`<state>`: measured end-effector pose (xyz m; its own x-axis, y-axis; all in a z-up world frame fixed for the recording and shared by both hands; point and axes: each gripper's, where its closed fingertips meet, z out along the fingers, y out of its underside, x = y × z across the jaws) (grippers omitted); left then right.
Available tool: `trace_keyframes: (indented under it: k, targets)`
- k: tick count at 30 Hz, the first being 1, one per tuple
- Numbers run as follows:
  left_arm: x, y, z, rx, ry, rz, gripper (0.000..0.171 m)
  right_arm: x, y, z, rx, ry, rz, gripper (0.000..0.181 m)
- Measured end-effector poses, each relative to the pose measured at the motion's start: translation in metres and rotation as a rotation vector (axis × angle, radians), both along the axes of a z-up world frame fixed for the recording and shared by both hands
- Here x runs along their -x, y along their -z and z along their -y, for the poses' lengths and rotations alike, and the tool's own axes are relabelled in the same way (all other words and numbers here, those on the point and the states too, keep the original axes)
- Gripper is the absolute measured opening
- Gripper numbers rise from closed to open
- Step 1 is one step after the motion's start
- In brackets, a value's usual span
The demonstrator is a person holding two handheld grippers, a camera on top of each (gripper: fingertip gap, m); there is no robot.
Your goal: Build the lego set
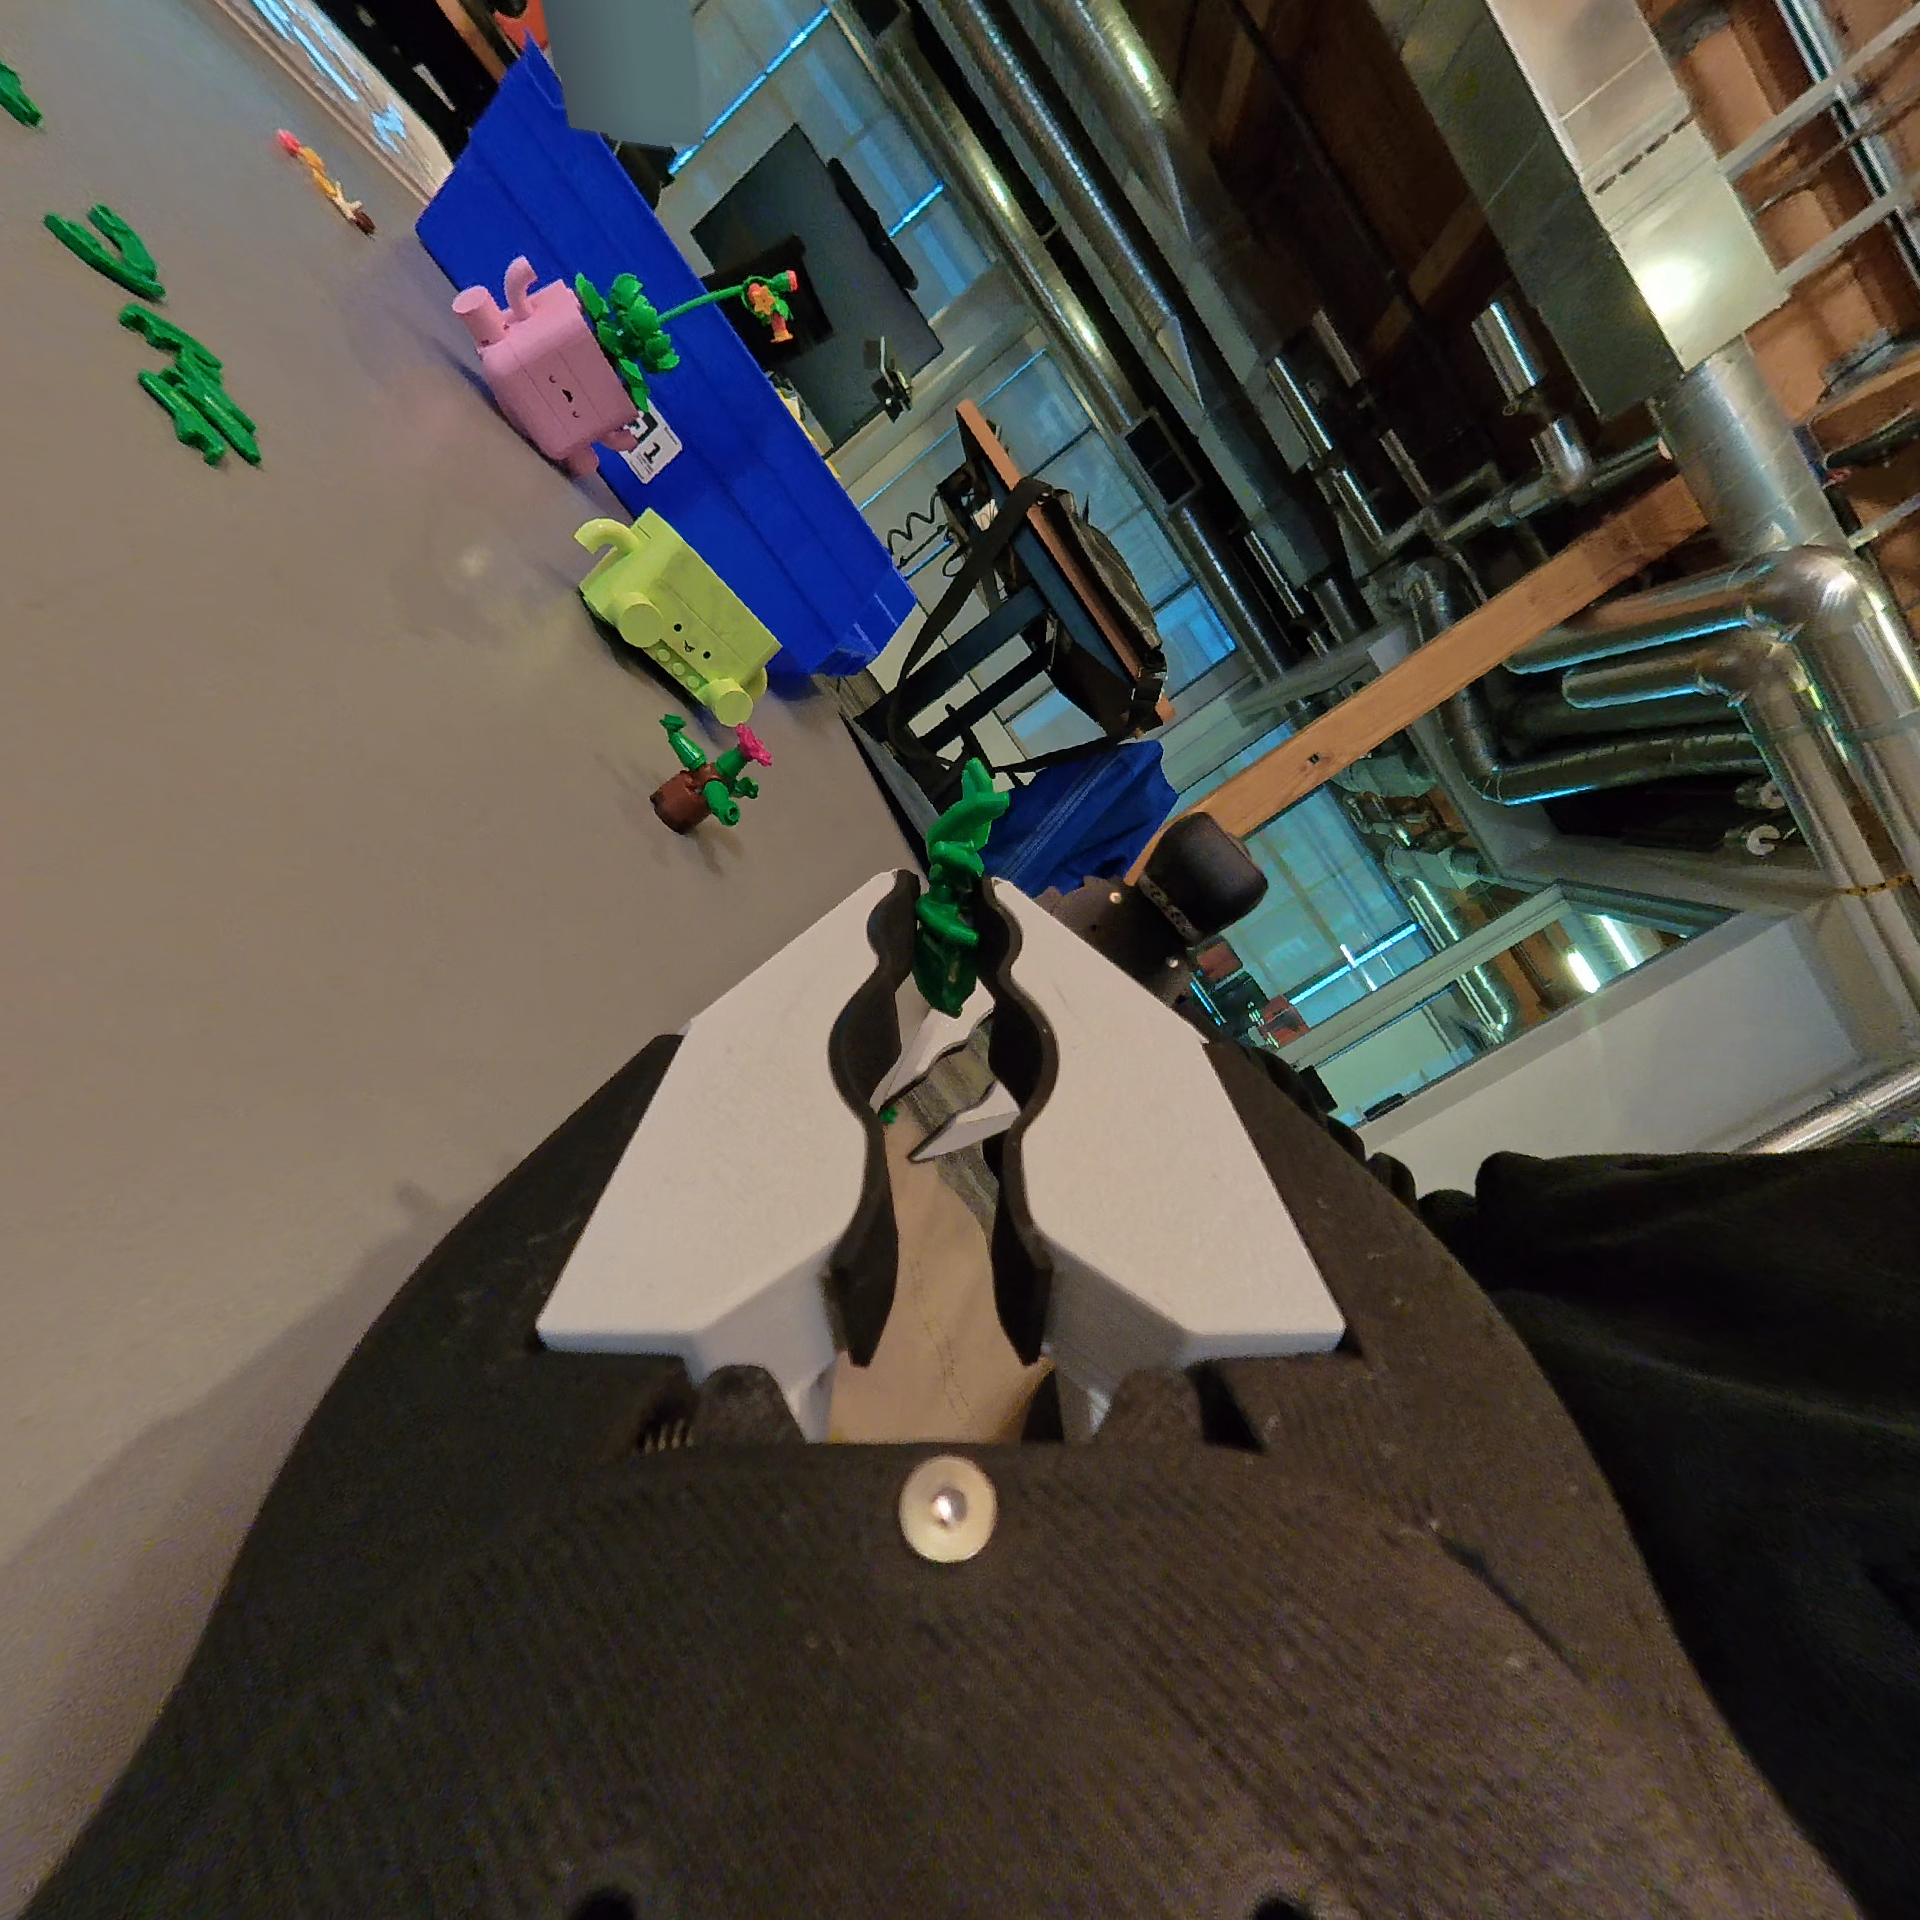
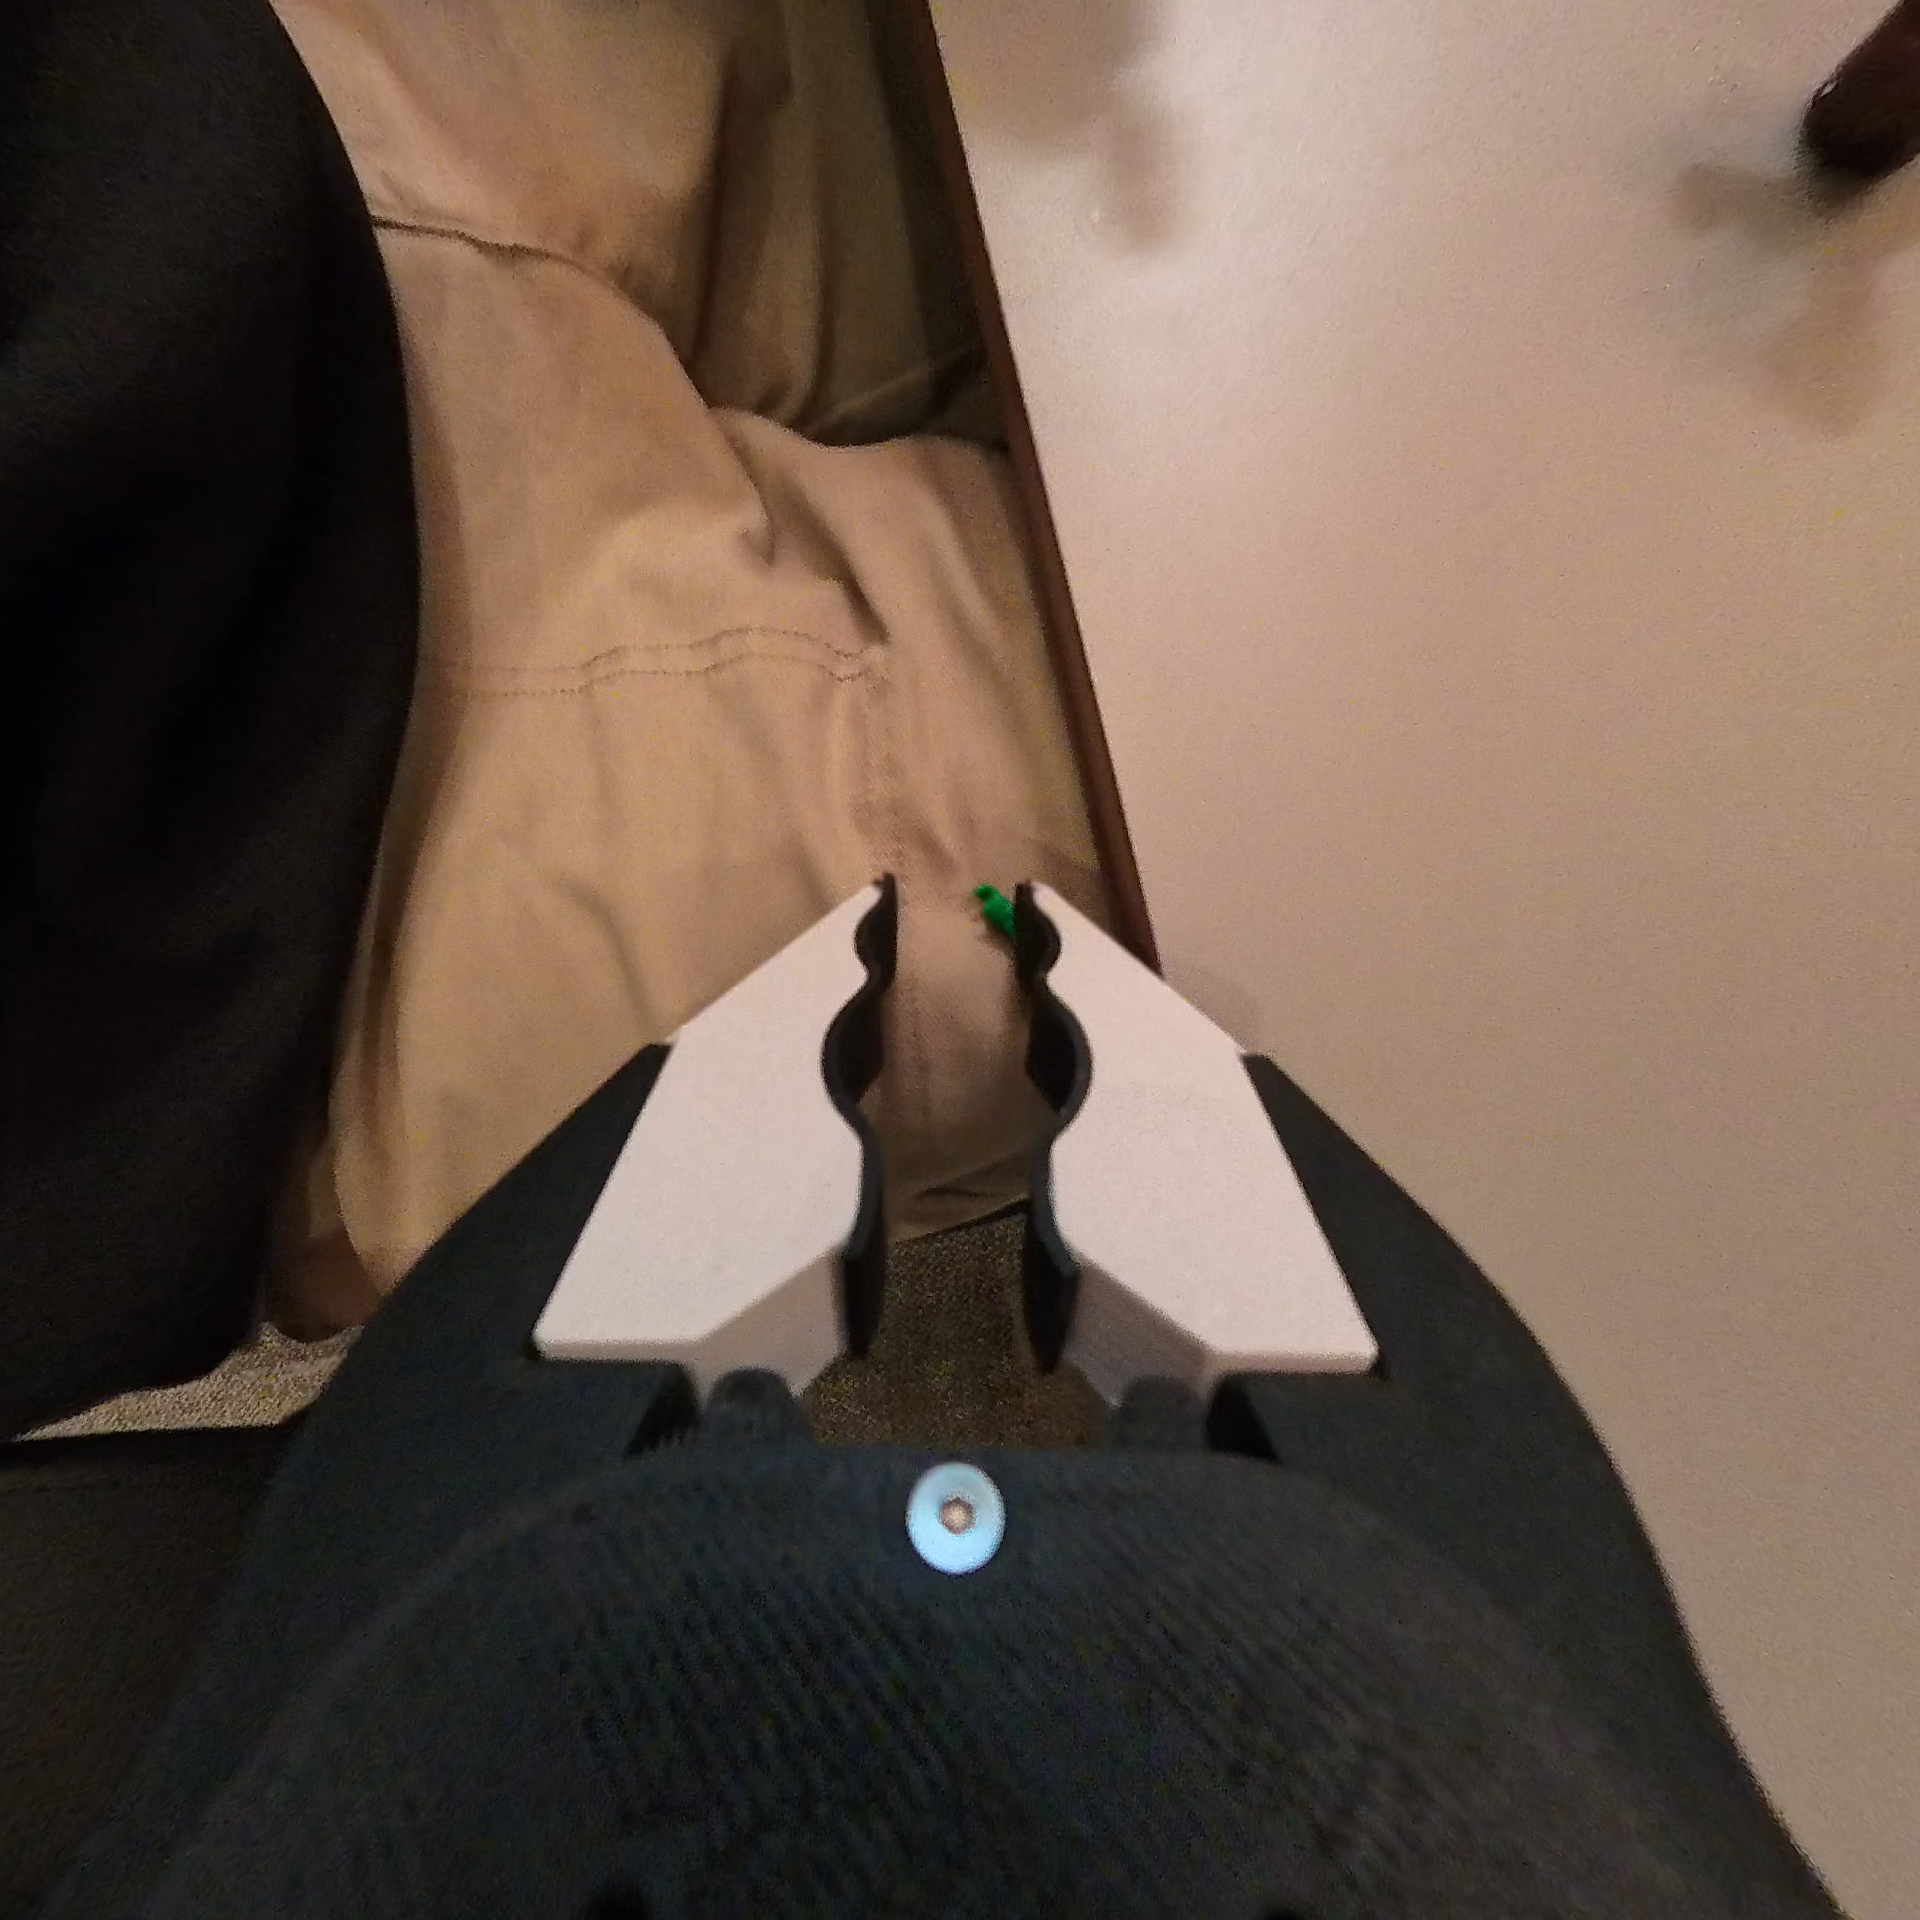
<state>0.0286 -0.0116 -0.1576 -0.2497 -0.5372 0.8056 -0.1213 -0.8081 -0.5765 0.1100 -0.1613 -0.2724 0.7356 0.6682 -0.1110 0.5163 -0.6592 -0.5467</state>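
My left gripper (image 1: 945, 891) is shut on a dark green leafy stem piece (image 1: 961, 862), held up in the air off the table's near edge. The stem sticks out past the fingertips. My right gripper (image 2: 954, 896) is open, pointing down at a person's tan trousers (image 2: 644, 675) beside the table edge. A tiny green piece (image 2: 992, 906) sits just inside the right fingertip, against the trousers; I cannot tell if it touches the finger. On the table stand a pink pot with a green plant (image 1: 545, 364), a lime pot (image 1: 681, 613) and a small brown pot with flowers (image 1: 701, 784).
Loose green leaf pieces (image 1: 192, 390) lie on the grey table (image 1: 312, 831) at the left. Small orange and pink pieces (image 1: 327, 182) lie farther back. A blue bin (image 1: 727, 436) stands behind the pots. A blurred dark brown thing (image 2: 1860, 114) sits on the table. The grippers' ends are close to 20 cm from one another. The blurred dark brown thing (image 2: 1860, 114) lies around 12 cm away from my left fingertips.
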Motion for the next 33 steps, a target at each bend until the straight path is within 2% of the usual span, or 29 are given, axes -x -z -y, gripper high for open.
trace_keyframes:
  k: [8,14,19,26,30,33]
  targets:
    - [0.000,-0.001,0.000,0.012,0.007,0.008,0.008,-0.001,0.004,0.005,0.057,0.040,0.013,0.018]
    - [0.001,-0.002,0.000,0.015,0.007,0.010,0.008,-0.014,-0.003,0.008,0.009,0.041,0.090,0.025]
    - [0.000,-0.001,0.001,0.009,0.009,0.006,0.008,-0.020,0.001,0.005,-0.031,-0.006,0.131,0.015]
    - [0.000,0.000,0.000,0.002,0.004,0.002,0.008,-0.008,0.011,0.005,0.032,-0.071,0.140,0.008]
    - [0.000,-0.001,0.000,0.006,0.006,0.005,0.008,0.001,-0.011,0.002,-0.031,0.002,0.048,0.007]
    - [0.000,-0.001,0.001,0.005,0.007,0.005,0.009,-0.006,-0.044,-0.015,-0.160,0.177,-0.004,0.007]
